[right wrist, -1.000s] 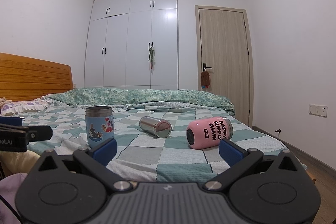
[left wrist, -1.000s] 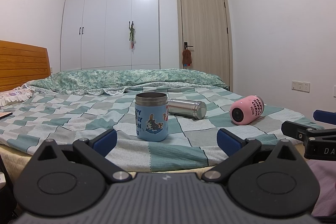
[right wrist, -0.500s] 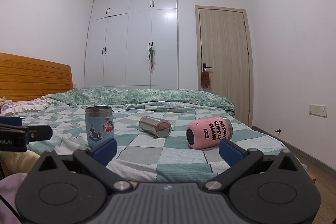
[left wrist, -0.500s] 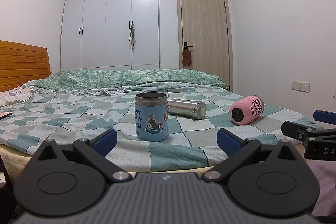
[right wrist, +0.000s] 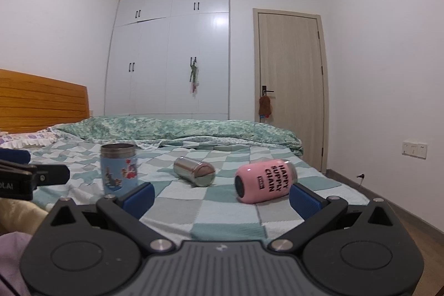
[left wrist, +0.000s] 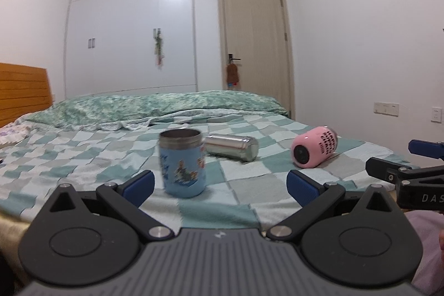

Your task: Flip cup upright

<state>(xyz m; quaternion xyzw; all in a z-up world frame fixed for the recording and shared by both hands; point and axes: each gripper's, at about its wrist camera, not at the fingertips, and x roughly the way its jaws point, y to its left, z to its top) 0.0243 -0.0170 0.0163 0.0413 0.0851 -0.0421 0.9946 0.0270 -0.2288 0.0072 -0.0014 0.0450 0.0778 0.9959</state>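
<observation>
Bedroom, seen low across a bed (left wrist: 83, 157) covered in a green-and-white checked quilt. From my left gripper (left wrist: 219, 183) I look between two blue-padded fingers spread wide, gripping nothing; a blue cartoon-printed cup (left wrist: 183, 162) stands upright on the quilt just ahead, steel rim up, slightly blurred. Behind it and to its right a plain steel cup (left wrist: 233, 147) lies on its side, and further right, well apart, a pink cup (left wrist: 315, 150) with black lettering also lies on its side, one end facing me — I cannot tell which end. My right gripper (right wrist: 220, 194) is likewise spread wide and empty, its right pad near the pink cup (right wrist: 265, 181); the steel cup (right wrist: 195, 171) lies between that and the blue cup (right wrist: 119, 168). Each gripper's black finger shows at the edge of the other's view. Beyond the bed — white wardrobe doors (right wrist: 172, 52), a pale wooden door (right wrist: 291, 85), an orange wooden headboard (right wrist: 36, 99).
</observation>
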